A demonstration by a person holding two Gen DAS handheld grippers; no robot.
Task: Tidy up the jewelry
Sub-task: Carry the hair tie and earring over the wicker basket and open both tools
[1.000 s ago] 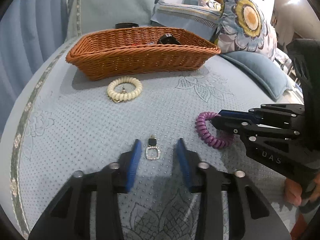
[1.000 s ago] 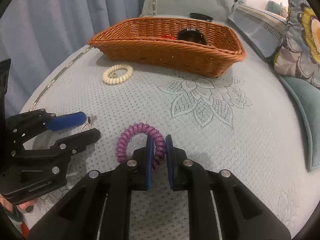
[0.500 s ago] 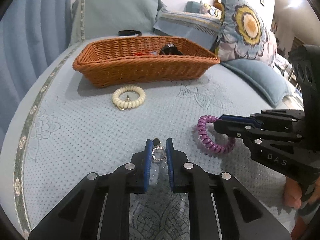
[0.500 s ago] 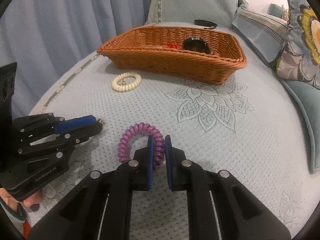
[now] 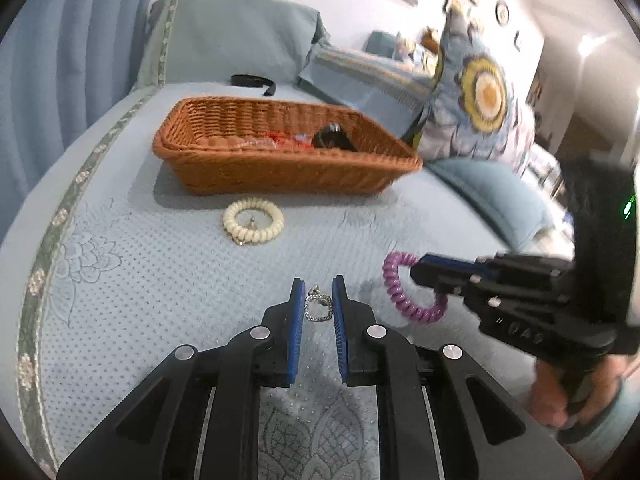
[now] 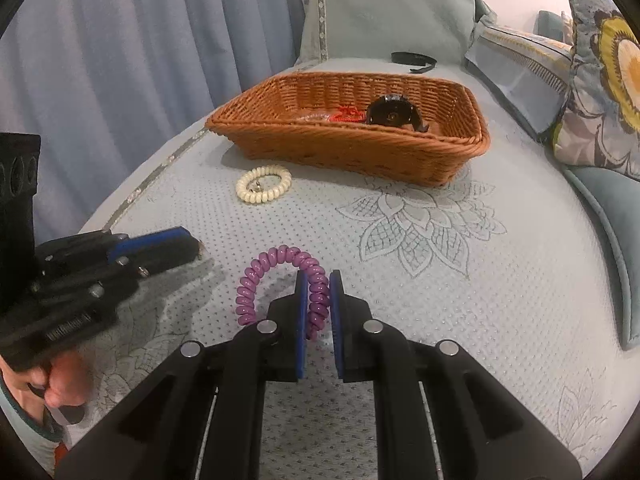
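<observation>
While the bed cover [image 5: 168, 264] was under both tools a moment ago, they have now lifted up with their catches. The left gripper [image 5: 318, 308] is squeezed on the small sparkly square silver earring [image 5: 317, 309], which was lying flat on the cover before. The right gripper [image 6: 318, 308] is pinched on the purple curly plastic bracelet [image 6: 280, 280], raised off the middle of the bed. Both can go next into the brown woven basket [image 6: 352, 148] at the far end. The cream curly bracelet [image 5: 253, 226] waits beside the basket's near wall.
</observation>
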